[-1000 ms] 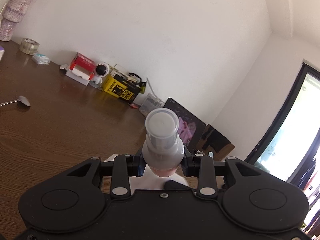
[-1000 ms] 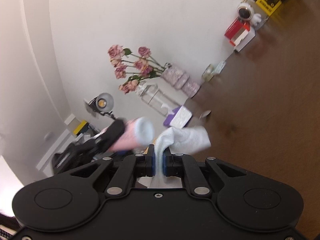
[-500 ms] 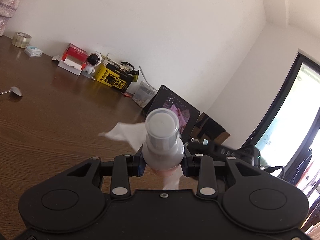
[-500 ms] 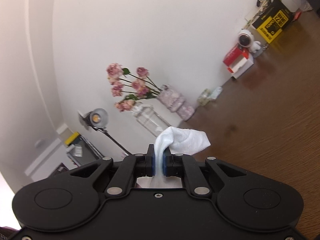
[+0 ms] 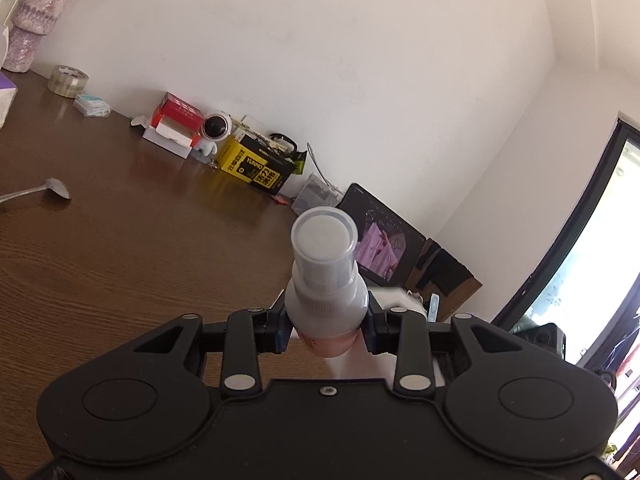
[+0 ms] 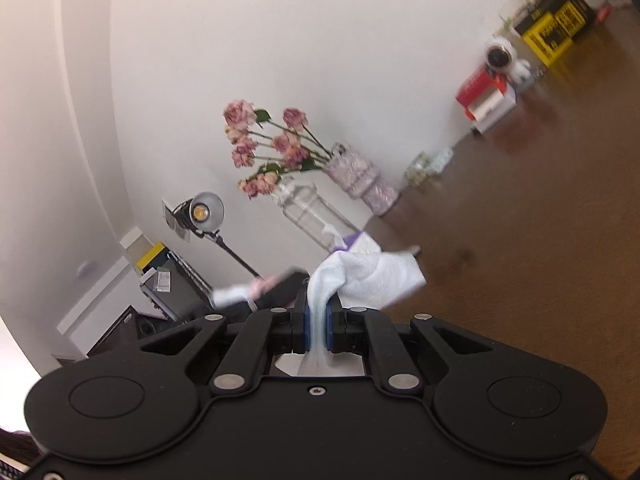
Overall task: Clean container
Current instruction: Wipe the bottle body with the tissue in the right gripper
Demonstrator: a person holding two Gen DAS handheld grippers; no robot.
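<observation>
My left gripper (image 5: pixel 326 330) is shut on a small spray bottle (image 5: pixel 325 280) with a clear cap, white shoulder and pink lower body, held upright above the brown table (image 5: pixel 120 260). My right gripper (image 6: pixel 316 330) is shut on a white cloth (image 6: pixel 368 276) that bunches out in front of the fingers. In the left wrist view the cloth (image 5: pixel 396 298) shows just behind and right of the bottle. In the right wrist view the bottle (image 6: pixel 240 294) and left gripper appear blurred to the left of the cloth.
A spoon (image 5: pixel 40 191) lies on the table at left. Along the wall stand a tape roll (image 5: pixel 67 81), a red and white box (image 5: pixel 176 126), a small astronaut figure (image 5: pixel 214 132), a yellow-black box (image 5: pixel 256 166) and a tablet (image 5: pixel 380 246). A vase of flowers (image 6: pixel 352 172) and a lamp (image 6: pixel 202 212) stand at the table's other end.
The cloth has moved from left of the bottle to behind and right of it. The left gripper and bottle have come back into the right wrist view, blurred.
</observation>
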